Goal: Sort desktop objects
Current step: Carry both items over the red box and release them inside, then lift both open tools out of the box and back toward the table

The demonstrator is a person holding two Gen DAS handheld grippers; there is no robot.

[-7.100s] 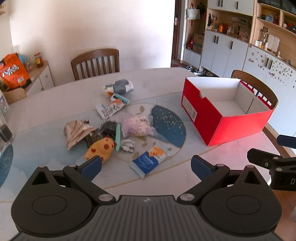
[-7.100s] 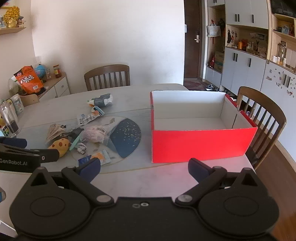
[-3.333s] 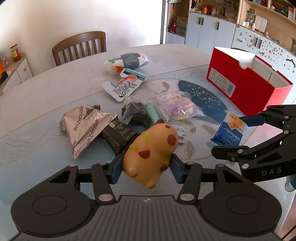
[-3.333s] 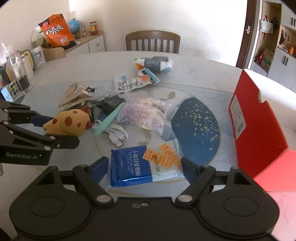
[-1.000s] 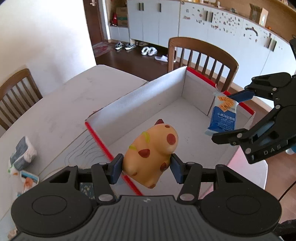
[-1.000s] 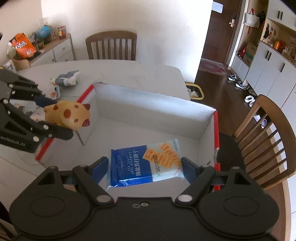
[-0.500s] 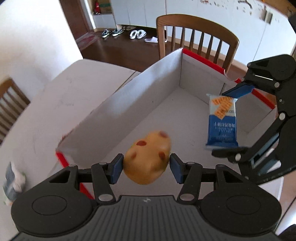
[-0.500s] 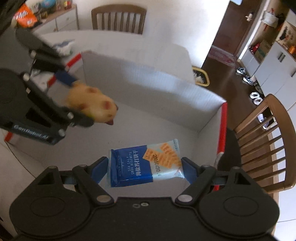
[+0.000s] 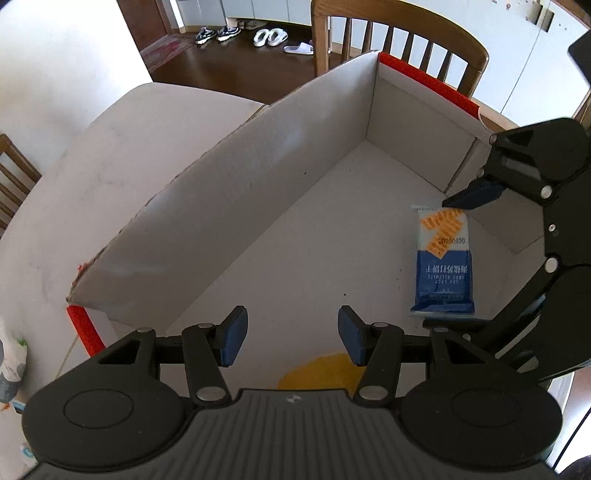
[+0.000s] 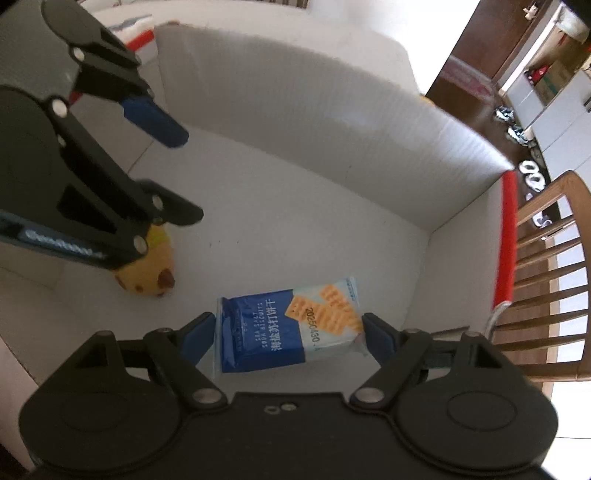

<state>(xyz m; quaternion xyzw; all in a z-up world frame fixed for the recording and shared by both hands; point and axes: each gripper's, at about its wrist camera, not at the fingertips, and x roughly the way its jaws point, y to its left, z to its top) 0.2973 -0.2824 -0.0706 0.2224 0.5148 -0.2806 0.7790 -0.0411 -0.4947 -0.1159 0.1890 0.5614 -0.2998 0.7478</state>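
Box (image 9: 332,122) is the landmark: red outside, white inside, open top, sitting on the pale table (image 9: 122,147).

Left of box: a packet (image 9: 9,354) on the table, cut off by the left wrist frame edge, can't read it. Red box corner (image 9: 83,328) is just beside the left gripper's housing.

Left gripper (image 9: 290,334) is over the box's near-left floor, jaws spread, nothing between the blue pads. Yellow spotted toy (image 10: 147,266) lies on the box floor below it. In the left wrist view only a yellow sliver shows above the housing; in the right wrist view its upper half is hidden behind the left gripper's linkage, so its full pose is unclear.

Box centre: bare white floor, open room between toy and biscuit packet (image 10: 291,328). The long far wall's top edge is ragged at its left end.

Right part of box: right gripper (image 10: 288,338) has jaws wide with the blue-and-orange biscuit packet between them. Far pad touches the packet's orange end. Near pad is hidden behind the linkage in the left wrist view and looks just off the blue end in the right wrist view. Can't tell if it's gripped or resting on the floor.

Right of box: wooden chair (image 10: 546,280) close against the red right wall, little clearance. Dark wood floor with shoes (image 9: 218,34) beyond the far wall.
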